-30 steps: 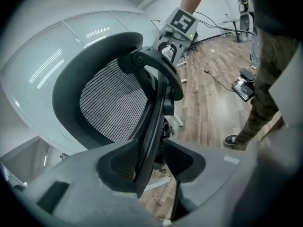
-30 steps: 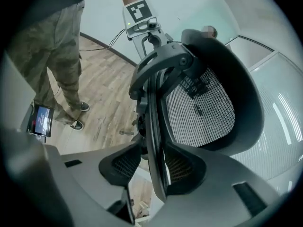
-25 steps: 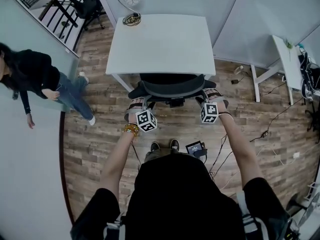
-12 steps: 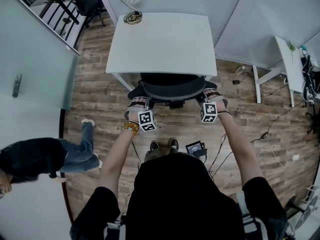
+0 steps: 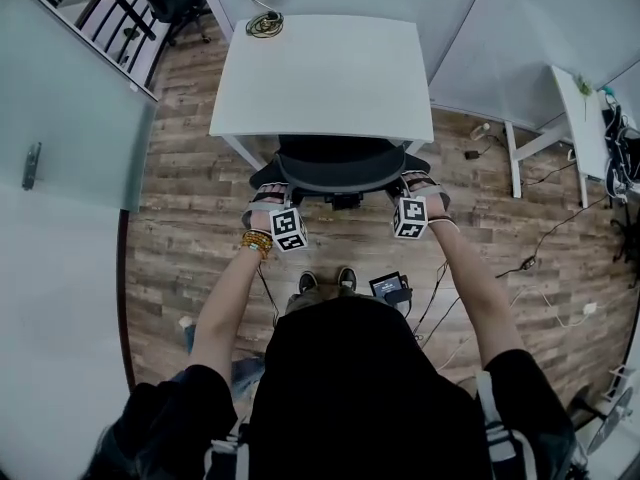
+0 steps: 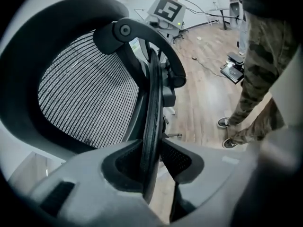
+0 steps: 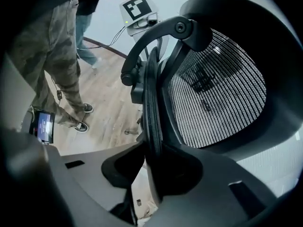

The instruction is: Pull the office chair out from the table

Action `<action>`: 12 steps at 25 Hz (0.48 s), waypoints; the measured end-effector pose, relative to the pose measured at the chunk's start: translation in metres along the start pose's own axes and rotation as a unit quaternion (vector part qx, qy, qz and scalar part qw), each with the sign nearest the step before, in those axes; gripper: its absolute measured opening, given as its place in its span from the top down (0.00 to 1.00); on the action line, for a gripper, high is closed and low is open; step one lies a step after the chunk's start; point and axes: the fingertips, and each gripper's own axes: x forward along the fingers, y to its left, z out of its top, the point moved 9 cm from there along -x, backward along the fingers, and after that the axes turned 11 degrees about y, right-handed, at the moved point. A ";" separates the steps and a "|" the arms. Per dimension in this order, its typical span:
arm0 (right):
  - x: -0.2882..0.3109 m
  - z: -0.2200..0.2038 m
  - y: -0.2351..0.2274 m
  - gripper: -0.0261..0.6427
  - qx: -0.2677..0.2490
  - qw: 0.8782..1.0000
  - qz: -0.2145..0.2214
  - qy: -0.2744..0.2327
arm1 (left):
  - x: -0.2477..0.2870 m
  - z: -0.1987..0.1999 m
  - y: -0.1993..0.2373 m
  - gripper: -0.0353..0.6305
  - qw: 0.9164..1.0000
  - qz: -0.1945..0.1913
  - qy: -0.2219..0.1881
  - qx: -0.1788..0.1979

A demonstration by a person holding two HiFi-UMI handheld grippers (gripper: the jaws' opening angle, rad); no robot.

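1. Wood-plank floor [image 5: 190, 218] all round, with a white table [image 5: 320, 78] at the top of the head view and a frosted glass panel [image 5: 70, 118] to its left.
2. Changed since a second ago: no more full figure in black top and jeans at the far left. Of that passer-by [image 5: 245, 373], only a jeans leg showing now, low down and close behind the wearer's left arm.
3. Same tucked-in place as before for the office chair [image 5: 340, 173]: seat under the table's near edge, mesh backrest toward the wearer's shoes [image 5: 325, 283].
4. Both pairs of jaws closing over that second, with the backrest's rim between them.
5. Left gripper [image 5: 262, 200]: clamped on the left end of the backrest, black rim edge-on between the pads, mesh to the left in its own view.
6. Right gripper [image 5: 422, 190]: clamped likewise on the right end, rim pinched between the pads, mesh to the right in its own view.
7. Chair straight ahead of both grippers, held at its two sides, between them and the table.
8. Small lit device [image 5: 388, 290] on the floor just right of the shoes.
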 end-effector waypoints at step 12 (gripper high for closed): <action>-0.011 0.036 0.016 0.82 0.026 1.000 0.012 0.012 | -0.006 -0.034 -0.004 0.75 1.000 -0.013 0.002 0.008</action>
